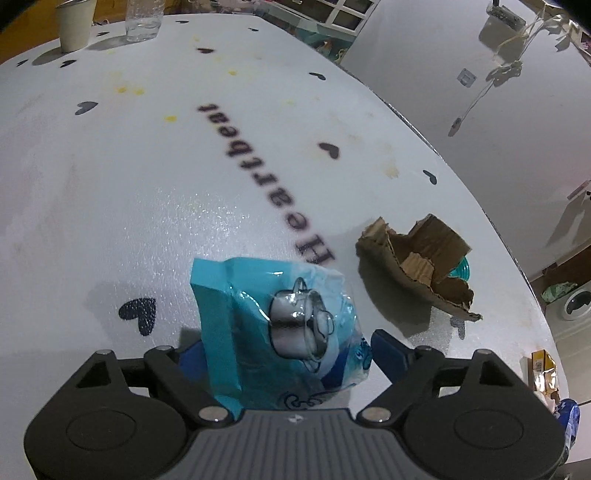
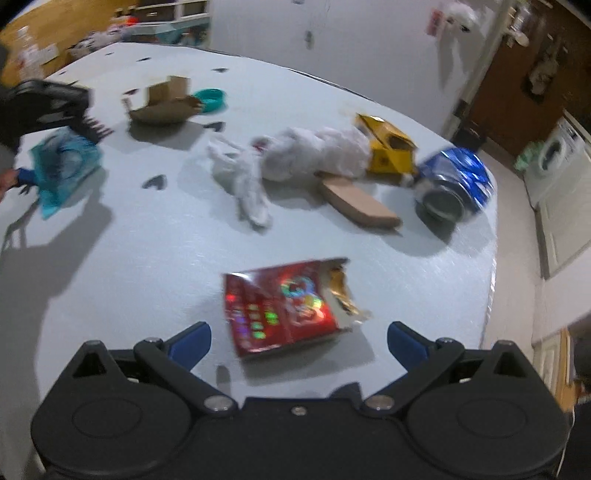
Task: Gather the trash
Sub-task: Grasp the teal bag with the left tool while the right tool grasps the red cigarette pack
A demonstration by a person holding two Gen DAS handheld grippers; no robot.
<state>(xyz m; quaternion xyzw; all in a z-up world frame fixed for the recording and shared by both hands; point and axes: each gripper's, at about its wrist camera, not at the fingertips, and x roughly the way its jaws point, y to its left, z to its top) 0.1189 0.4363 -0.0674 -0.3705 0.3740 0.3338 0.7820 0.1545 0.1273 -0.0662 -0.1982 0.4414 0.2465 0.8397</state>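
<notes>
A blue plastic wrapper printed with a pot lies on the white table between the fingers of my left gripper. The jaws stand wide and the right pad is just clear of the wrapper, so nothing is gripped. In the right wrist view, which is blurred, a torn red foil packet lies flat just ahead of my right gripper. That gripper is open, with a finger on each side of the packet and clear of it. The blue wrapper shows again at the far left.
Other trash lies around: torn cardboard over a teal lid, a crumpled white bag, a yellow box, a brown card piece and a blue can near the table's right edge. A paper cup and a clear glass stand at the far end.
</notes>
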